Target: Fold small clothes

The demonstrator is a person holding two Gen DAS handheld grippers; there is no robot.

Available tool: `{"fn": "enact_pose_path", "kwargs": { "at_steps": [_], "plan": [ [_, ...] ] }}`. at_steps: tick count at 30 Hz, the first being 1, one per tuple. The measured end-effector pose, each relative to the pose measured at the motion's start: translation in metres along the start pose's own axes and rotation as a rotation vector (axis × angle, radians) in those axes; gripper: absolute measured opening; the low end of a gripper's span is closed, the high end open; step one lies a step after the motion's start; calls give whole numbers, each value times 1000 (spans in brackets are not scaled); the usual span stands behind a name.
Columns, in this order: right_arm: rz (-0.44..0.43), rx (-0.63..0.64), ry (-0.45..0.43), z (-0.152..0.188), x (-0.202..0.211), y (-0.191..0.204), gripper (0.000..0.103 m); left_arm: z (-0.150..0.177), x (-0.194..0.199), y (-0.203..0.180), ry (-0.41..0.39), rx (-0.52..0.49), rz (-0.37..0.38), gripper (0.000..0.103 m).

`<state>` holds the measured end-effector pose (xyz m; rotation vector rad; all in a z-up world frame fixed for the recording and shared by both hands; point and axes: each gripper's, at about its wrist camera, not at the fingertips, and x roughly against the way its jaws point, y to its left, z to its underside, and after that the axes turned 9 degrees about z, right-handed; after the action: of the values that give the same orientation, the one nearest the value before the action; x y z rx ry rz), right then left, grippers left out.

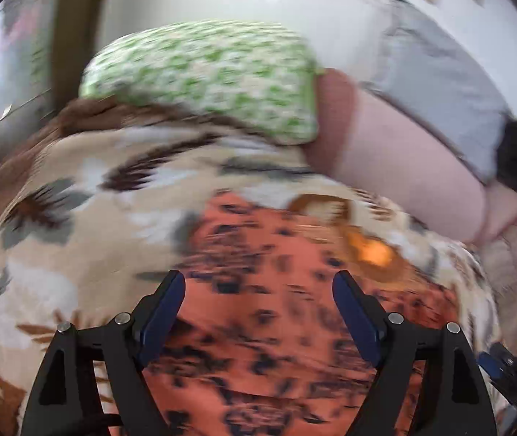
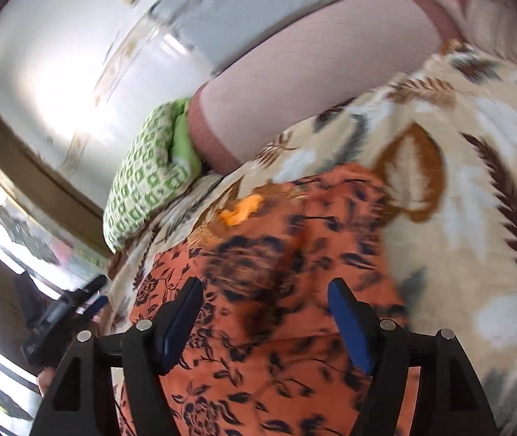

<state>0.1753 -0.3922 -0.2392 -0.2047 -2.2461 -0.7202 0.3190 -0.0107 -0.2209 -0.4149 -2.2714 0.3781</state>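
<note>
So there's a big leafy blanket (image 1: 76,196) over the bed, the orange flowered garment (image 1: 265,345) lying flat on it toward 6 o'clock, a green pillow (image 1: 204,76) up at 12, and the left gripper (image 1: 258,290) and right gripper (image 2: 263,298) both spread wide, gripping nothing.

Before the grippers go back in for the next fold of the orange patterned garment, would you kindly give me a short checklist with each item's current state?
1. Left gripper open, nothing pinched: ok.
2. Right gripper open, nothing pinched: ok.
3. Orange patterned garment lying on the leaf-print blanket under both grippers: ok.
4. Garment clear of the green patterned pillow and the pink pillow: ok.
5. Garment edges neatly aligned: cannot tell, both views are blurred.
6. Small orange patch at the garment's far edge, a label or a turned-up lining: cannot tell.
</note>
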Motion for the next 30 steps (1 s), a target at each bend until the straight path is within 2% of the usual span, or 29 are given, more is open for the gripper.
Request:
{"fn": "enact_pose_path", "kwargs": {
  "at_steps": [2, 4, 7, 10, 13, 15, 17, 18, 19, 20, 22, 25, 26, 28, 30],
  "plan": [
    [51, 65, 12, 1, -12, 27, 74, 1, -1, 26, -23, 58, -35, 83],
    [169, 119, 50, 6, -29, 46, 74, -2, -7, 43, -33, 86, -54, 83],
    [308, 107, 66, 14, -42, 45, 74, -11, -15, 56, -30, 121, -68, 83],
    [280, -35, 27, 16, -30, 16, 74, -21, -23, 64, -20, 120, -56, 83],
    [291, -101, -4, 13, -17, -10, 74, -20, -39, 70, 11, 110, -35, 83],
    [246, -135, -21, 9, -11, -24, 74, -17, -50, 77, 50, 145, 18, 71],
    [219, -151, -37, 2, -10, -33, 72, -14, -59, 84, 91, 194, 87, 41],
    [225, -137, -39, -3, -12, -33, 72, -13, -61, 85, 99, 203, 104, 35],
    [218, -119, -33, -9, -17, -31, 68, -12, -63, 85, 104, 199, 110, 27],
    [216, -105, -16, -15, -23, -30, 59, -11, -62, 84, 106, 186, 112, 23],
    [238, -91, 20, -24, -39, -34, 47, -11, -60, 79, 98, 161, 121, 15],
    [269, -80, 93, -28, -66, -35, 47, -11, -62, 73, 105, 131, 111, 14],
    [259, -81, 126, -28, -75, -36, 43, -11, -63, 71, 111, 127, 104, 16],
    [295, -52, 168, -25, -90, -33, 35, -11, -64, 71, 111, 126, 95, 17],
    [313, -21, 175, -23, -93, -30, 16, -11, -64, 72, 114, 117, 97, 17]
  ]
}}
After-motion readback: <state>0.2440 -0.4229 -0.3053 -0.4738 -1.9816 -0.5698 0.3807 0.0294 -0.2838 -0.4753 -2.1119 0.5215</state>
